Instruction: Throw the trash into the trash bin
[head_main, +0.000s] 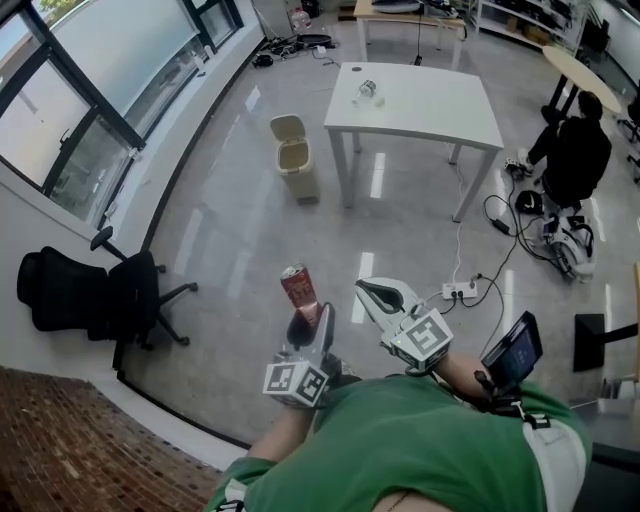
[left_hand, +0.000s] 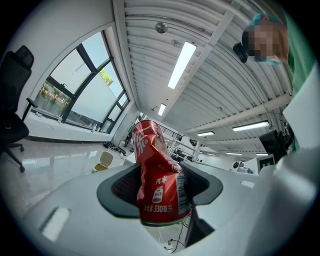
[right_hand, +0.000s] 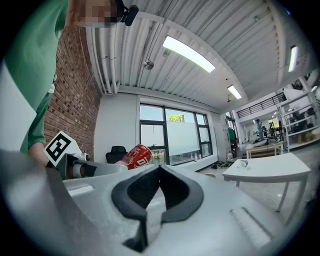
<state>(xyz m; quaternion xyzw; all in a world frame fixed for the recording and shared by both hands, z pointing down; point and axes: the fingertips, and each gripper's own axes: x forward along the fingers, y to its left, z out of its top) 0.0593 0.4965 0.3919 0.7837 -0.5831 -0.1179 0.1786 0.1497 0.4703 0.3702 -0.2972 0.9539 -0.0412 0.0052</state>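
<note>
A crushed red drink can (head_main: 298, 285) (left_hand: 157, 175) stands upright between the jaws of my left gripper (head_main: 304, 312) (left_hand: 160, 187), which is shut on it close to my body. The same can (right_hand: 134, 155) shows at the left in the right gripper view. My right gripper (head_main: 378, 296) (right_hand: 159, 187) is beside it, jaws closed with nothing between them. The beige trash bin (head_main: 294, 157) (left_hand: 103, 161) stands far ahead on the floor with its lid up, left of a white table (head_main: 440, 115). More trash (head_main: 366, 91) lies on that table.
A black office chair (head_main: 95, 290) stands at the left by the windows. A person in black (head_main: 572, 155) crouches at the right near cables and a power strip (head_main: 460, 291) on the floor. A brick wall (head_main: 60, 445) is at the lower left.
</note>
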